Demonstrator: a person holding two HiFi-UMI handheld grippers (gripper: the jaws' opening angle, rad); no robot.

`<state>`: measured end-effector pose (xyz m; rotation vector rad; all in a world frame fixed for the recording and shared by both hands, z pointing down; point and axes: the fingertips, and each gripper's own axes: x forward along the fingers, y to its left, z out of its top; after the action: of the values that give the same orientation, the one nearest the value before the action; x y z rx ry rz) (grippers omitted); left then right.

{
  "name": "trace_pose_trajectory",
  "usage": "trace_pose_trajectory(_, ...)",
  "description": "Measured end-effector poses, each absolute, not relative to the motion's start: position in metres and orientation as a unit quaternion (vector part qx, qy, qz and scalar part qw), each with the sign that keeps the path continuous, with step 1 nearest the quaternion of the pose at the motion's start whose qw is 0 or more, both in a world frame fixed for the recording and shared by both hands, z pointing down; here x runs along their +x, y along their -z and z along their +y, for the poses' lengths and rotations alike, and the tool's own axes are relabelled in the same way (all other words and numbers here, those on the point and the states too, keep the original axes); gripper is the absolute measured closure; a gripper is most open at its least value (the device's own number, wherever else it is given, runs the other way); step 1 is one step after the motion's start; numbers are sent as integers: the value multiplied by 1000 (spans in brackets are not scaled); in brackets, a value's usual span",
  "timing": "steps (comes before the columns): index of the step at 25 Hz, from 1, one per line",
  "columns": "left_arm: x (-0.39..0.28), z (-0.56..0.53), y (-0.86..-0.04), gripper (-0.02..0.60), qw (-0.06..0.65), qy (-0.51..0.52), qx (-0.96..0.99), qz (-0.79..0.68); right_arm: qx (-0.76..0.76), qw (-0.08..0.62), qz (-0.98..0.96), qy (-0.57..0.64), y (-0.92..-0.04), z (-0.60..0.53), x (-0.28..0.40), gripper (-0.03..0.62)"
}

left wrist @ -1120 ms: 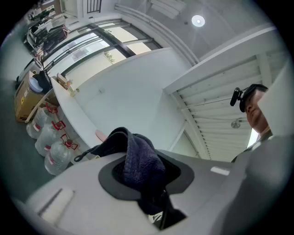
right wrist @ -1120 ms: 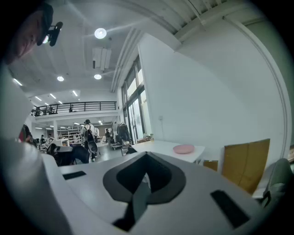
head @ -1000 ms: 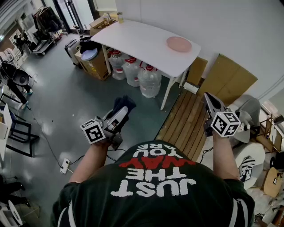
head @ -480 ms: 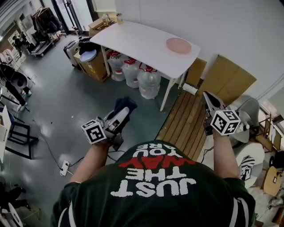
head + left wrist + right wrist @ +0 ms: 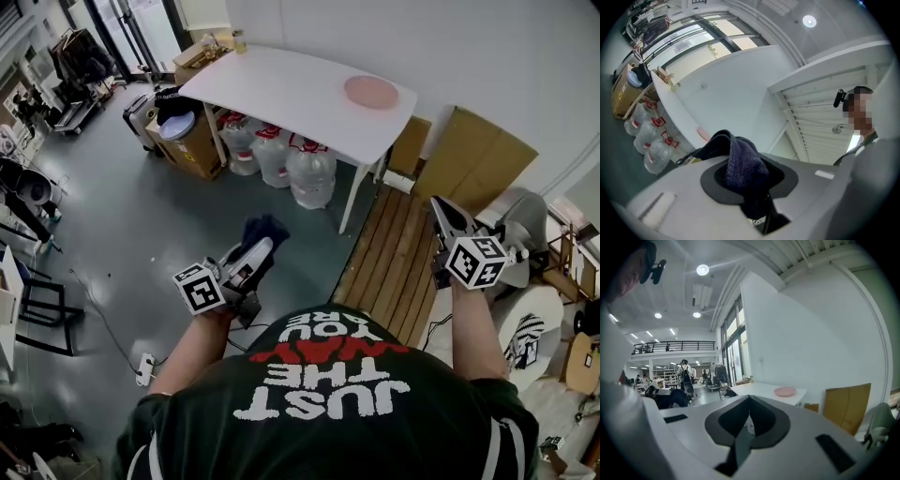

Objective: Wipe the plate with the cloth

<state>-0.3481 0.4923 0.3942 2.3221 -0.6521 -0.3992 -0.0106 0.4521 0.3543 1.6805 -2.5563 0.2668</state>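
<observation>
A pink plate (image 5: 371,91) lies on the white table (image 5: 291,89) far ahead, near its right end; it shows small in the right gripper view (image 5: 785,391) and as a sliver in the left gripper view (image 5: 703,134). My left gripper (image 5: 261,246) is shut on a dark blue cloth (image 5: 263,229), which bunches out of the jaws (image 5: 743,164). My right gripper (image 5: 440,208) is shut with nothing in it, its jaws meeting in the right gripper view (image 5: 749,401). Both grippers are held well short of the table.
Large water bottles (image 5: 312,172) stand under the table, with a cardboard box (image 5: 192,141) to their left. Cardboard sheets (image 5: 473,169) lean on the wall at the right. Wooden slats (image 5: 394,262) lie on the floor ahead. Small items (image 5: 239,39) stand at the table's far corner.
The head view has shifted slightly, so the table and plate sit a bit further left and higher. Both grippers keep their places and grips.
</observation>
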Motion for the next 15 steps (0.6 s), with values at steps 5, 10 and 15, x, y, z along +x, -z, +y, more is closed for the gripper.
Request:
trace_pose_trajectory(5, -327, 446, -406, 488, 348, 140, 893, -247, 538, 51, -839, -70, -369, 410, -1, 589)
trace_pose_trajectory(10, -262, 354, -420, 488, 345, 140, 892, -255, 522, 41, -850, -60, -388, 310, 59, 589)
trace_pose_trajectory(15, -181, 226, -407, 488, 342, 183, 883, -263, 497, 41, -864, -67, -405, 159, 133, 588)
